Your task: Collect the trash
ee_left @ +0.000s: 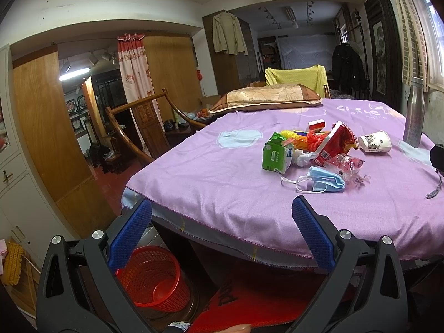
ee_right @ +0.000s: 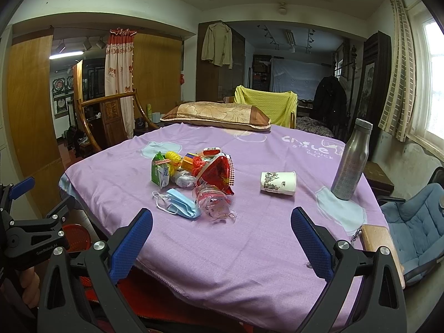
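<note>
A pile of trash lies on the purple-covered table point(ee_left: 216, 183) point(ee_right: 249, 249): a green carton point(ee_left: 274, 156) point(ee_right: 159, 172), a red snack bag point(ee_left: 335, 144) point(ee_right: 219, 174), a blue face mask point(ee_left: 324, 183) point(ee_right: 180, 204), a crumpled clear wrapper point(ee_left: 347, 166) point(ee_right: 213, 199) and a paper cup point(ee_left: 374, 142) point(ee_right: 278, 183) on its side. A red mesh basket point(ee_left: 155, 277) point(ee_right: 76, 237) stands on the floor under the table's left edge. My left gripper point(ee_left: 222, 216) is open and empty, short of the table edge. My right gripper point(ee_right: 222, 222) is open and empty, over the table's near part.
A steel bottle point(ee_left: 415, 113) point(ee_right: 352, 161) stands at the table's right side. A pillow point(ee_left: 266, 97) point(ee_right: 216, 115) lies at the far end. A wooden block point(ee_right: 380, 244) with a chain sits at the near right corner. A blue chair point(ee_right: 416, 222) is to the right.
</note>
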Motion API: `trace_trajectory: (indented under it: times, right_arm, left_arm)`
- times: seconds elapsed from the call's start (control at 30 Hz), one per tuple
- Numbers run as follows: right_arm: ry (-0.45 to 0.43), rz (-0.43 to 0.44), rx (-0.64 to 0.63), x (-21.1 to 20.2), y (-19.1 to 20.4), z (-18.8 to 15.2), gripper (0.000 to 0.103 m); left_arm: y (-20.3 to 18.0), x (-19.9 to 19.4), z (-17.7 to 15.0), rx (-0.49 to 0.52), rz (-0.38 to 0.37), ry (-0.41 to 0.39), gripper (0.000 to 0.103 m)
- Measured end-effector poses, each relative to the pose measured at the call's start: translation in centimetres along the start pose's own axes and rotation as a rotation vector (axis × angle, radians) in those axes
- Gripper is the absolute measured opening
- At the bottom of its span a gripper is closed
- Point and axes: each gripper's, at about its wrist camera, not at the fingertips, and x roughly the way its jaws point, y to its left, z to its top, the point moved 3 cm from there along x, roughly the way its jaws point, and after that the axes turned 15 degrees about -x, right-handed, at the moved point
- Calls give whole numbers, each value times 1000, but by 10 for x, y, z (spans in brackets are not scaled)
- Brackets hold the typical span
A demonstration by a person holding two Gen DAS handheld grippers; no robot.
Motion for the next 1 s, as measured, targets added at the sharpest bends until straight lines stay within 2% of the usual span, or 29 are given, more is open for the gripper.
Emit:
trace_trajectory:
  times: [1.0]
  right_arm:
    - [12,13,8,4,3,-1,97]
  left_arm:
    - [1,10,-8,9,10,22,97]
